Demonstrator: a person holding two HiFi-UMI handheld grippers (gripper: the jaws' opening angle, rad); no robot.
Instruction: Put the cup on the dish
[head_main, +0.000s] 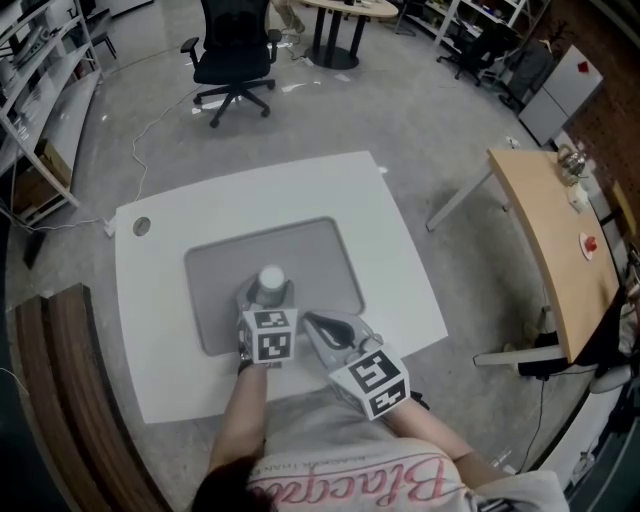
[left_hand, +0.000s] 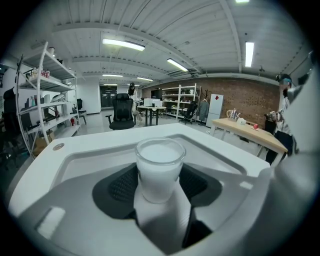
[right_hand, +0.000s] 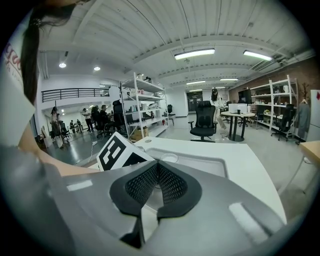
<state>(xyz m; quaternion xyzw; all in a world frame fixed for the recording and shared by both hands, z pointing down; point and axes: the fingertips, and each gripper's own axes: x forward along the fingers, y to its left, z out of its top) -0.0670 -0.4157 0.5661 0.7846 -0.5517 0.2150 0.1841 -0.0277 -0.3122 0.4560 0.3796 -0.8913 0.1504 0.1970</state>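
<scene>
At the lower centre of the head view, the left gripper (head_main: 269, 296) is seen with its jaws spread wide. A pale cup (left_hand: 160, 165) is clasped upright between its black pads, which lie against the cup's two sides. The cup's inside looks white; whether anything is in it cannot be told. Just to the right, the right gripper (right_hand: 157, 167) is held with its ribbed pads brought together at the tips, and nothing is caught between them.

The cup is placed over the near part of a grey recessed tray (head_main: 320, 255); whether it rests on the tray cannot be made out. The tray's far half lies bare. A broad white margin of the table (head_main: 400, 260) is left around the tray. Beyond the table, open floor is seen, with a black office chair (head_main: 235, 50) at the upper left and a wooden desk (head_main: 545, 240) at the right.
</scene>
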